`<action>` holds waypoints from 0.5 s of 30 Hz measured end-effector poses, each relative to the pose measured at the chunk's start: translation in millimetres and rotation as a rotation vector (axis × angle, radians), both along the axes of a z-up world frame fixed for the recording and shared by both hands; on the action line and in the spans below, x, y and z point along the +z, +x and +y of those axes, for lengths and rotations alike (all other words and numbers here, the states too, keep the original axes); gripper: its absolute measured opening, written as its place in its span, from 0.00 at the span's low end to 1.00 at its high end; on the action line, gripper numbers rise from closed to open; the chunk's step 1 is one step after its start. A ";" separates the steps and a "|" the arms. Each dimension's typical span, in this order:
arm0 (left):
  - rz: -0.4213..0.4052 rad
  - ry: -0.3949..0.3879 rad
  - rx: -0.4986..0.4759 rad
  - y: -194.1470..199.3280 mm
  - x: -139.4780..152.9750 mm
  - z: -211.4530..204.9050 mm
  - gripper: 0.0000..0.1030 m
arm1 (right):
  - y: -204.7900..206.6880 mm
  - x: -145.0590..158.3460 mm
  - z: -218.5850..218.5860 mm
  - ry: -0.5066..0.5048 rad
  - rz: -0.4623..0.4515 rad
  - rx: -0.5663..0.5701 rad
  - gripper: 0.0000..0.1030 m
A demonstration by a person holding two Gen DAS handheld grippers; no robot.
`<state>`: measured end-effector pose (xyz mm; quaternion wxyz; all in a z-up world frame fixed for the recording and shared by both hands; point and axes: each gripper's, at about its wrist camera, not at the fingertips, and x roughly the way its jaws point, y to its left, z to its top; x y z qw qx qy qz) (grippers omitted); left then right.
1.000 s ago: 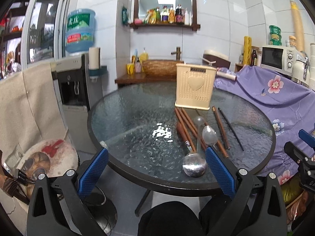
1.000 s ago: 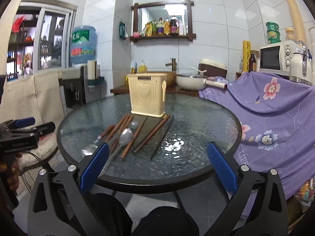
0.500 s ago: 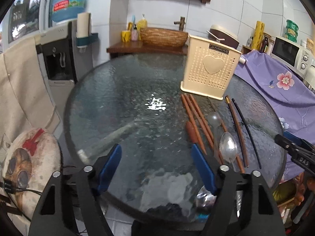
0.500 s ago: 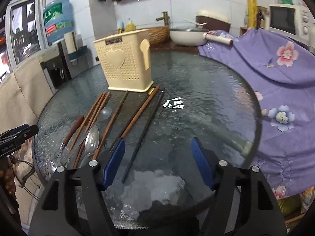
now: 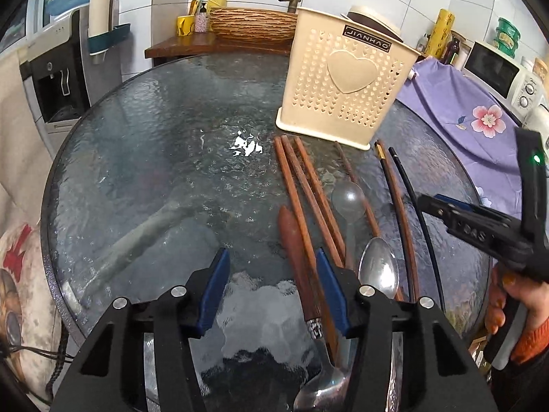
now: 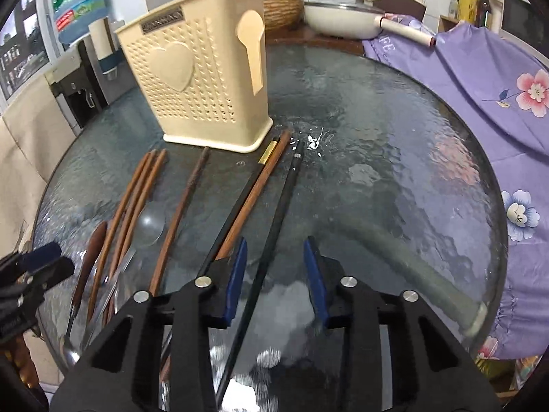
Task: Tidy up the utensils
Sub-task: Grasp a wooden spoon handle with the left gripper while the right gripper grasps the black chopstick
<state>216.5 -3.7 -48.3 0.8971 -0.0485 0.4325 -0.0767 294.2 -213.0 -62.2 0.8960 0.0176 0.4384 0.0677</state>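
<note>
Both tongs closing, nothing gripped yet: right tongs (image 6: 274, 274) straddle black chopstick (image 6: 274, 213), left tongs (image 5: 271, 288) straddle wooden-handled spoon (image 5: 295, 250) for pickup off bench (image 6: 394, 171).

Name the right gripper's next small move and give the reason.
Probably lower and finish closing. The right gripper has just been closing, with the black chopstick lying flat on the glass table between its blue pads, untouched. The cream holder stands behind.

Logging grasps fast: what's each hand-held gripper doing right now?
Left hand-held gripper: open, closing, nothing between the pads.
Right hand-held gripper: open, closing around the black chopstick, not gripped.
</note>
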 end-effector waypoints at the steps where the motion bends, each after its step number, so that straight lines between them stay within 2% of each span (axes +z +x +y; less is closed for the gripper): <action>1: 0.001 0.005 0.003 1.4 0.2 0.5 0.50 | 4.2 -1.0 0.9 -0.007 0.004 -0.005 0.31; 5: 0.024 0.021 0.003 8.3 -5.1 -1.6 0.50 | 25.2 -8.3 1.5 -0.024 0.031 -0.036 0.26; 9: 0.032 0.032 -0.002 9.4 -8.2 -4.9 0.49 | 34.3 -10.7 1.4 -0.041 0.031 -0.042 0.25; 15: 0.043 0.063 -0.018 12.7 -9.7 -13.5 0.36 | 41.6 -10.0 2.4 -0.058 0.036 -0.031 0.24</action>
